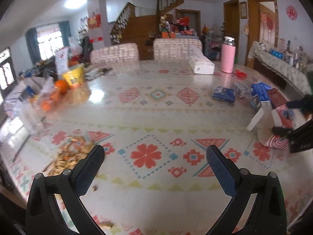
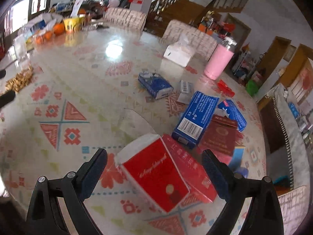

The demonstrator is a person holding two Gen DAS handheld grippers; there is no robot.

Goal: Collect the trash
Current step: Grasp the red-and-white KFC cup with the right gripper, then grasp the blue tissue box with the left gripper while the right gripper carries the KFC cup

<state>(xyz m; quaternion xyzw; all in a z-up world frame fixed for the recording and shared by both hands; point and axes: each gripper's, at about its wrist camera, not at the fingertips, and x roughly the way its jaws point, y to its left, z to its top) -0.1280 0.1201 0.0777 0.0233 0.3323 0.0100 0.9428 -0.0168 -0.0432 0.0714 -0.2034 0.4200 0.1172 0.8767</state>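
My right gripper is open, its jaws standing either side of a red carton that lies on the patterned table. Behind it lie a blue box, a dark red box, another blue box, a small white box and a blue tissue pack. My left gripper is open and empty above the table. A pile of peanut shells lies at its left finger. The red carton and the right gripper show at the right edge.
A pink thermos and a white tissue box stand at the far side. Oranges and bags crowd the far left. Two padded chairs stand behind the table. A sideboard is on the right.
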